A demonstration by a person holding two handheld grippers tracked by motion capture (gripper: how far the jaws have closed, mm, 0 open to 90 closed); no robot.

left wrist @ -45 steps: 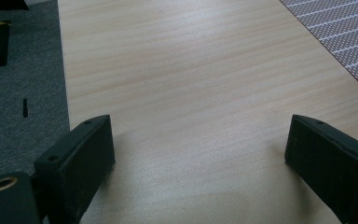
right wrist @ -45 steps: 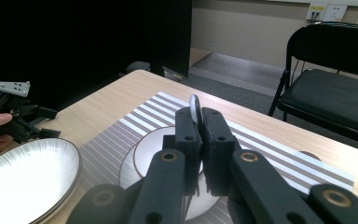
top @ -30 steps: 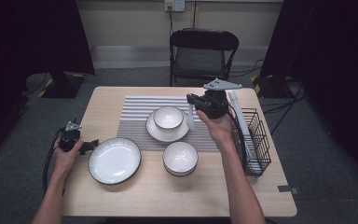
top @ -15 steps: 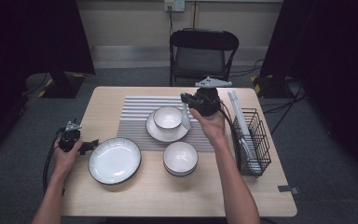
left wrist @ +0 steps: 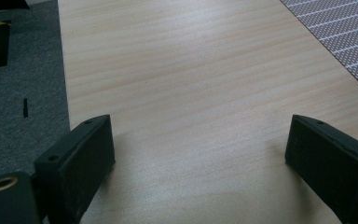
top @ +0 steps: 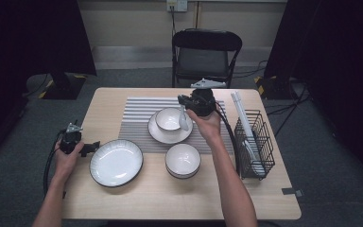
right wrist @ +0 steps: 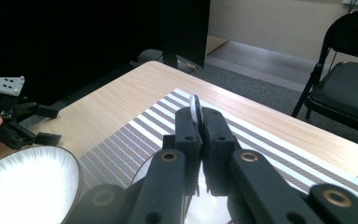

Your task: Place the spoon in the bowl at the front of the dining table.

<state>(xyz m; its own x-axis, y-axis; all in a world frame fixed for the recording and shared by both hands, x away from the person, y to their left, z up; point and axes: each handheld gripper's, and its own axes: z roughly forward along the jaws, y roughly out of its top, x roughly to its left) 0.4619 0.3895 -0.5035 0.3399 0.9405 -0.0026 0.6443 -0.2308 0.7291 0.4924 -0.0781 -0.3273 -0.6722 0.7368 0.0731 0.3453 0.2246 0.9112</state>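
Over the small bowl (top: 168, 118) on its saucer (top: 170, 135) at the far middle of the striped mat (top: 137, 113), our right gripper (top: 185, 108) held a white spoon (top: 183, 119), jaws clamped on the handle. We judged the spoon light, stiff, glazed-slippery and chip-prone, best pinched mid-handle. At near left, the left gripper (left wrist: 200, 154) rested with jaws apart and nothing between them.

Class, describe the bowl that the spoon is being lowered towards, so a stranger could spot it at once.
On the grey striped placemat in the middle of the wooden table sits a white saucer. The small white bowl stands on it. Unlike the other white bowl nearer the person, it has a plate beneath.
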